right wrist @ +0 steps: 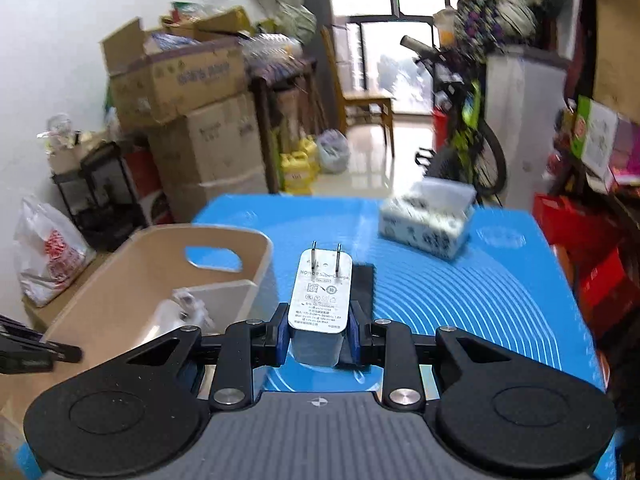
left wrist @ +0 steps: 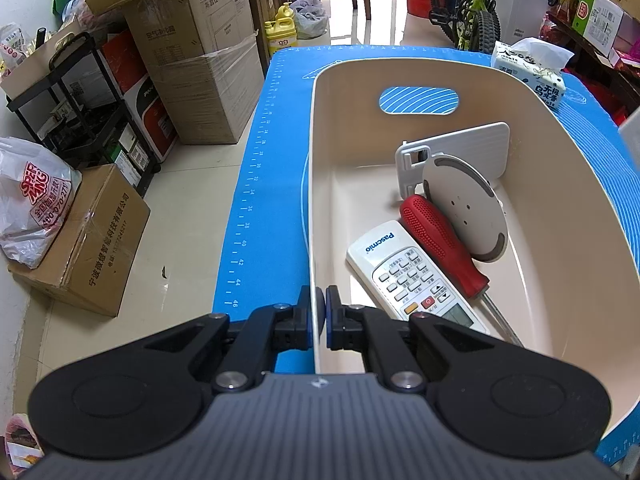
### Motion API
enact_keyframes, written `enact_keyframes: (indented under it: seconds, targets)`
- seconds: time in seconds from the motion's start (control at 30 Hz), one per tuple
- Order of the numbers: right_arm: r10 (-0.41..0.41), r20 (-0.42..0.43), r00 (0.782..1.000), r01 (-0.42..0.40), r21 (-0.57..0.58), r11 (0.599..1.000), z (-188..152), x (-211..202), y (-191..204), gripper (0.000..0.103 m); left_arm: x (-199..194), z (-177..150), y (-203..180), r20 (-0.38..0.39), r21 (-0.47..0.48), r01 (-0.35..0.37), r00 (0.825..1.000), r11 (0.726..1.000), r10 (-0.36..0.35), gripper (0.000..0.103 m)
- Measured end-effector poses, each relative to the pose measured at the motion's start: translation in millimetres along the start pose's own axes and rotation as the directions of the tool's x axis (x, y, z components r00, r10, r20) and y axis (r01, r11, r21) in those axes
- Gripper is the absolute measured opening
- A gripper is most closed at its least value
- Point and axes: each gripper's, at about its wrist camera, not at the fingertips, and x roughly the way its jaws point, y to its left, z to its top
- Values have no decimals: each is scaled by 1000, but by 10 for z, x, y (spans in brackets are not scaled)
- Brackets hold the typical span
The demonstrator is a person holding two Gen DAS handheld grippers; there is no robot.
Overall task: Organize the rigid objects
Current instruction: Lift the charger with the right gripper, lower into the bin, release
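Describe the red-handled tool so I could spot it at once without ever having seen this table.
Start at the blue mat and find the cream bin on it. On the bin's floor the screwdriver lies slantwise between a white remote control and a round white plate. It is the only red thing in the bin, with a dimpled handle and a thin metal shaft.

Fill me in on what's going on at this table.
A person is sorting loose items into a beige bin on a blue mat. The left gripper is clamped on the bin's near rim. The right gripper holds a white charger above the mat, prongs pointing away, to the right of the bin. Already inside lie a remote, a red-handled screwdriver and a round white disc. A tissue pack sits at the mat's far side.
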Motion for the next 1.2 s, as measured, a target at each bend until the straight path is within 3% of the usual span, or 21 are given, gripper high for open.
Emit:
enact_keyframes:
  seconds: [0.2, 0.5, 0.8, 1.0, 1.2]
  targets:
    - [92, 39, 995, -90, -68, 994, 220, -188, 341, 35, -1, 1, -4, -1, -1, -1, 1000, 1000, 1, 7]
    - [219, -42, 975, -223, -195, 955, 226, -64, 980, 35, -2, 2, -5, 0, -1, -2, 1000, 1000, 2, 7]
    - [230, -221, 948, -283, -246, 927, -1, 364, 1400, 35, 10, 15, -23, -1, 5, -3, 1000, 1000, 3, 7]
    - [184, -310, 933, -276, -285, 918, -200, 637, 1549, 35, 12, 20, -28, -1, 5, -1, 1000, 1000, 1, 7]
    - [133, -410, 902, -268, -291, 919, -275, 938, 1580, 35, 12, 22, -28, 0, 4, -1, 1000, 1000, 1, 7]
